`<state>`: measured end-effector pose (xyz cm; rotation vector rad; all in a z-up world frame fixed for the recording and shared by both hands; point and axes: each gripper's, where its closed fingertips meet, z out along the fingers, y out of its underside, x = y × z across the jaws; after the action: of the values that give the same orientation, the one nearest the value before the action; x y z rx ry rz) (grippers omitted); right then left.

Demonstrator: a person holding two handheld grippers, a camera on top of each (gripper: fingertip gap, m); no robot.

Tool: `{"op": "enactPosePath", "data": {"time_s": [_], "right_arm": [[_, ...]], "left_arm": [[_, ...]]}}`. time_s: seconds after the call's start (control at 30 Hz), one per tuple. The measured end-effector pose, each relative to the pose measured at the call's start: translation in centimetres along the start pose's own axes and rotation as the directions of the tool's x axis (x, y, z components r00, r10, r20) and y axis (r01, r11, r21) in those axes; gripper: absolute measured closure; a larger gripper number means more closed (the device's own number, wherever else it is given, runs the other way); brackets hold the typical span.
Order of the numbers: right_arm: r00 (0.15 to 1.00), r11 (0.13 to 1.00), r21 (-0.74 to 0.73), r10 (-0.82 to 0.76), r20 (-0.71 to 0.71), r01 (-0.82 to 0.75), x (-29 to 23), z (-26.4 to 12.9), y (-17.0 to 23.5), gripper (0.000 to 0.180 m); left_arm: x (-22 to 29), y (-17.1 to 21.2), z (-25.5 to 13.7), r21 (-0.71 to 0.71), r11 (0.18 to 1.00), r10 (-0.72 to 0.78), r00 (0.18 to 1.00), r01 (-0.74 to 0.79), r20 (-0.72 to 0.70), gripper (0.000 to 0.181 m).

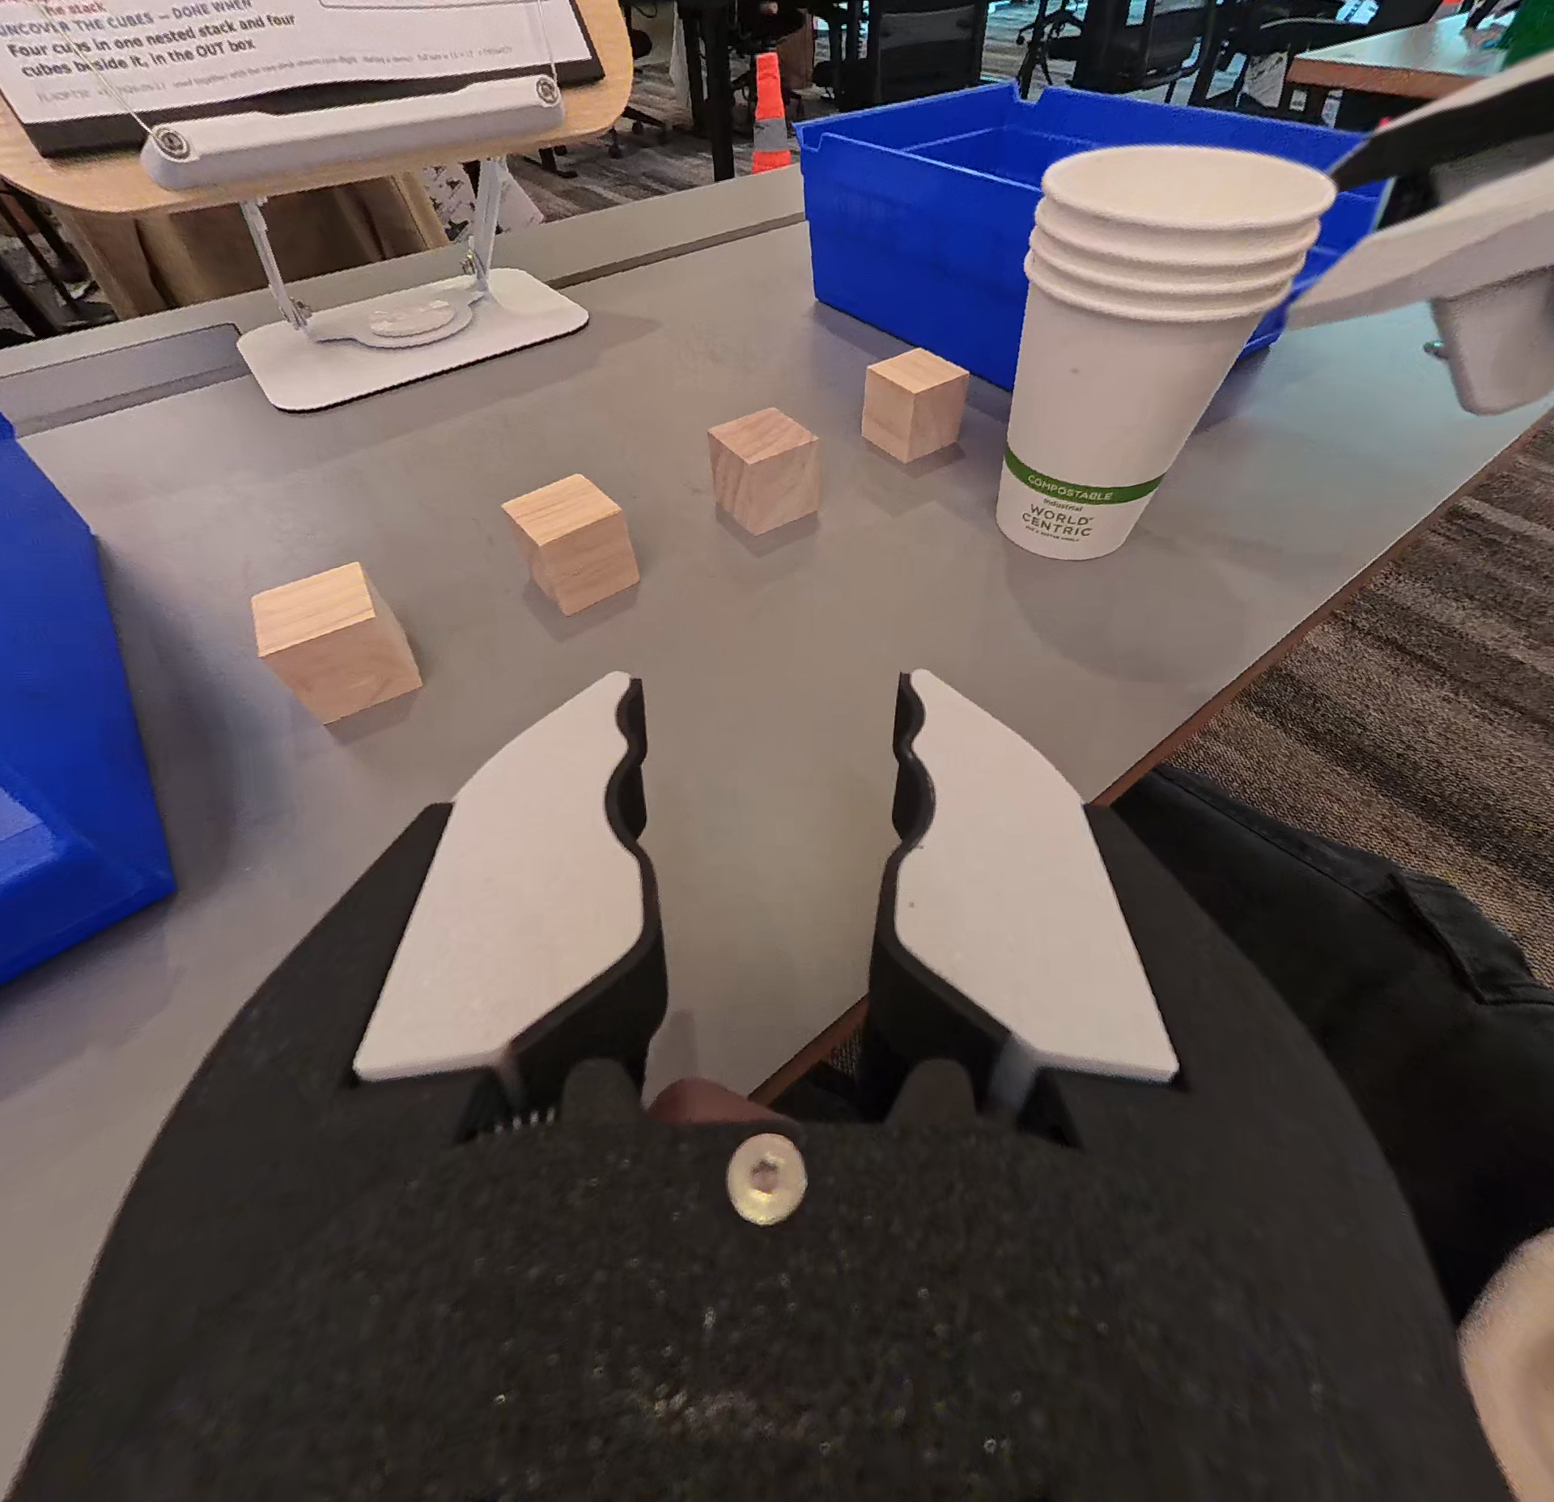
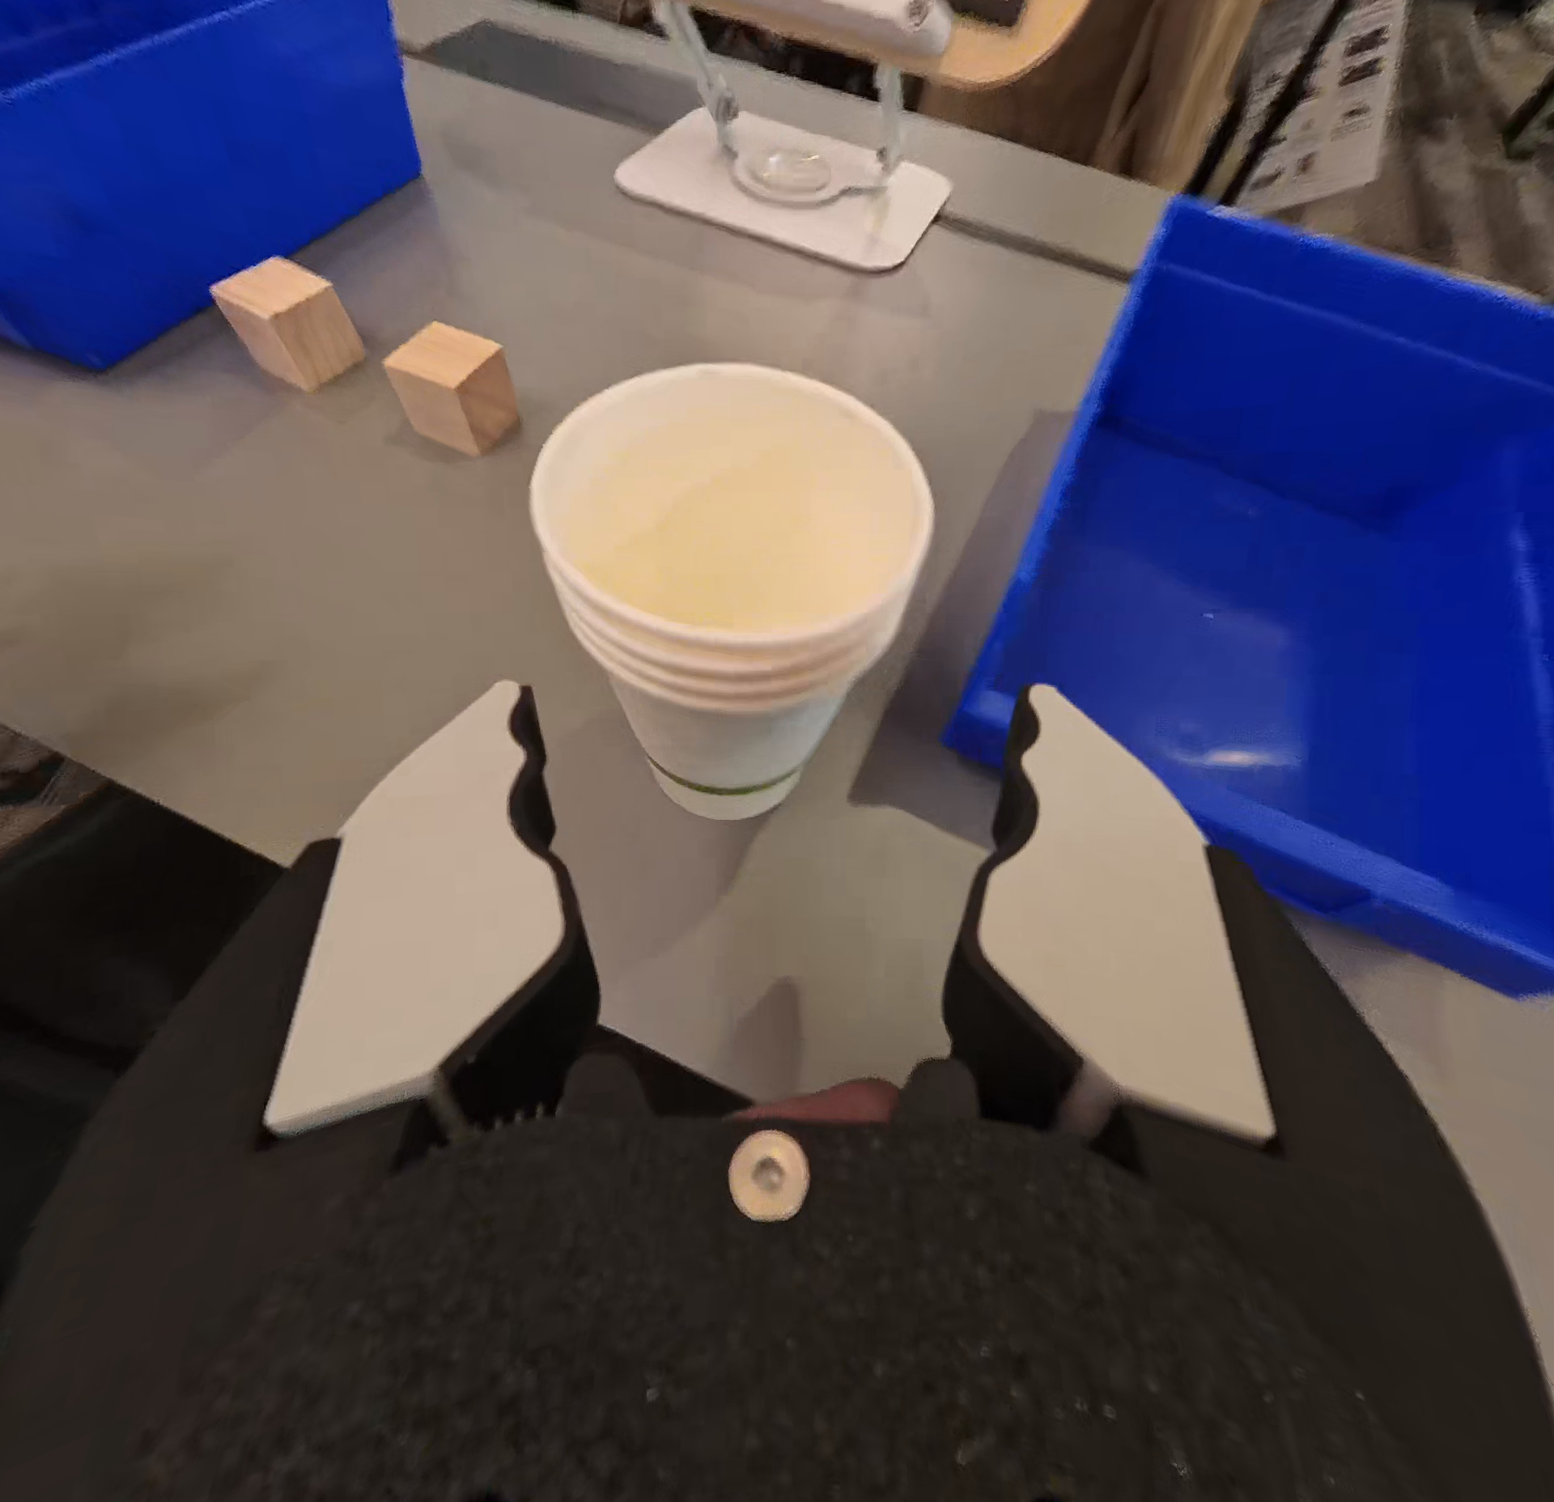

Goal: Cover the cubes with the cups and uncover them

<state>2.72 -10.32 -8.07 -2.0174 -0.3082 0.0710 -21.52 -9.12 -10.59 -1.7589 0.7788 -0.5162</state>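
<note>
Nested paper cups (image 2: 730, 570), smooth, tapered, beside square-edged wooden cubes (image 1: 763, 469).

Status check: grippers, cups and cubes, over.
Left gripper open, empty. Right gripper open, near cup stack. Four cubes uncovered. Nothing in the way.

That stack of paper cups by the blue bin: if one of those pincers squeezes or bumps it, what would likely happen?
The cup stack looks like thin paper, so a hard squeeze would probably dent it. It is tall on a narrow base, so a bump near the rim could tip it. Nested rims suggest the right gripper, open now, might lift several cups together.
</note>
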Motion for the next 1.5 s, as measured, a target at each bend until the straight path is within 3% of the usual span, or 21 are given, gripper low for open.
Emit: {"op": "enactPosePath", "data": {"time_s": [0.17,0.3,0.7,0.93,1.1,1.23,1.37,1.5], "right_arm": [[0.98,0.954,0.246,0.191,-0.05,-0.173,-1.3,-3.3,2.7,0.08],[0.968,0.953,0.258,0.204,-0.149,-0.162,-2.3,-1.7,4.2,0.083],[0.935,0.952,0.141,0.297,-0.196,-0.272,-1.7,6.4,3.4,0.081],[0.937,0.957,0.083,0.288,-0.198,-0.277,-0.9,7.7,3.3,0.092],[0.941,0.956,0.129,0.283,-0.185,-0.262,-0.9,5.7,3.5,0.093],[0.941,0.953,0.191,0.271,-0.202,-0.234,0.4,-0.2,2.7,0.093],[0.918,0.944,0.276,0.263,-0.296,-0.182,6.0,-5.8,-0.6,0.093],[0.906,0.922,0.354,0.279,-0.317,-0.16,12.6,-5.3,-5.6,0.093]], "left_arm": [[-0.4,-0.1,-0.4,0.009,1.0,-0.028,1.0,0.028,0.0,0.124],[-0.2,0.0,-0.3,0.005,0.999,-0.043,0.999,0.043,-0.015,0.124],[1.2,-0.3,-0.7,0.011,1.0,0.001,0.999,0.0,-0.035,0.124],[1.9,-0.3,-0.6,0.01,1.0,0.028,0.999,-0.027,-0.046,0.124],[1.9,-0.1,-0.5,0.003,1.0,0.029,0.999,-0.029,-0.046,0.125],[1.5,-0.1,-0.6,0.002,1.0,0.02,0.999,-0.02,-0.044,0.125],[1.1,-0.1,-0.6,0.006,1.0,0.002,0.999,-0.002,-0.04,0.125],[0.8,0.1,-0.2,-0.005,1.0,-0.022,0.999,0.021,-0.032,0.125]]}}
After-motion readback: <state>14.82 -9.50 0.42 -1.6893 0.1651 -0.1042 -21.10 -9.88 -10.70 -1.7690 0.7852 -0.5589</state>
